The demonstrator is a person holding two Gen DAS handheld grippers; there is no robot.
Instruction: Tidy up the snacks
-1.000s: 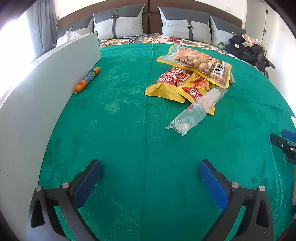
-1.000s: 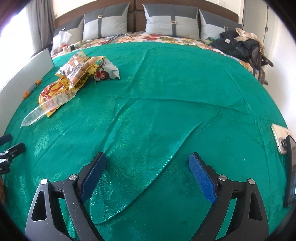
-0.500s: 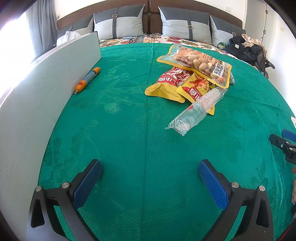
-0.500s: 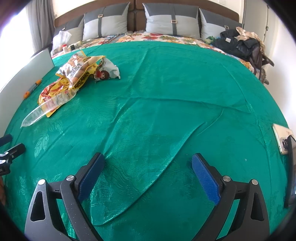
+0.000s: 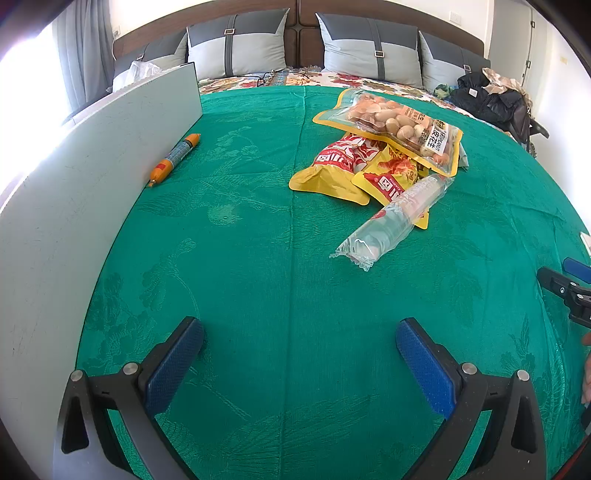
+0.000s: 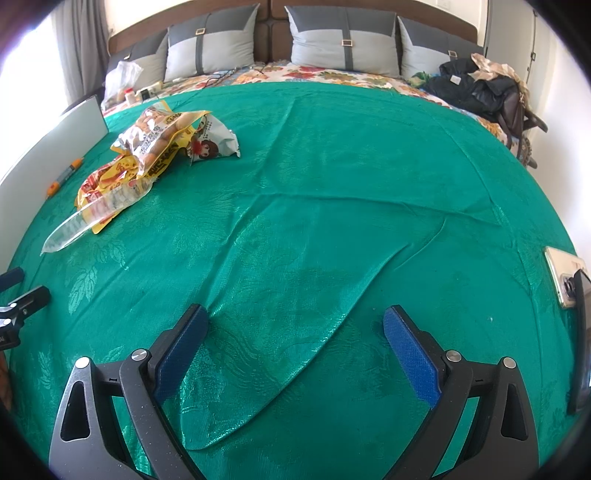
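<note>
Almost nothing has shifted vs a sec ago: left tool [image 5: 299, 352] and right tool [image 6: 295, 341] hover low over the green bedspread [image 5: 258, 277], both released w/ blue pads wide apart and empty. Snack pile [image 5: 380, 162] sits at approx 1 o'clock from the left tool, well apart, clear sleeve [image 5: 391, 221] nearest, lone sausage stick [image 5: 173, 159] at 11 o'clock by the white board [image 5: 92, 177]. Risk: slick overlapping bags, so a pinch may slip or drag neighbours; cloth folds could snag.

a home bedroom: padded headboard [image 6: 269, 26], pillows [image 6: 343, 40], bed.
</note>
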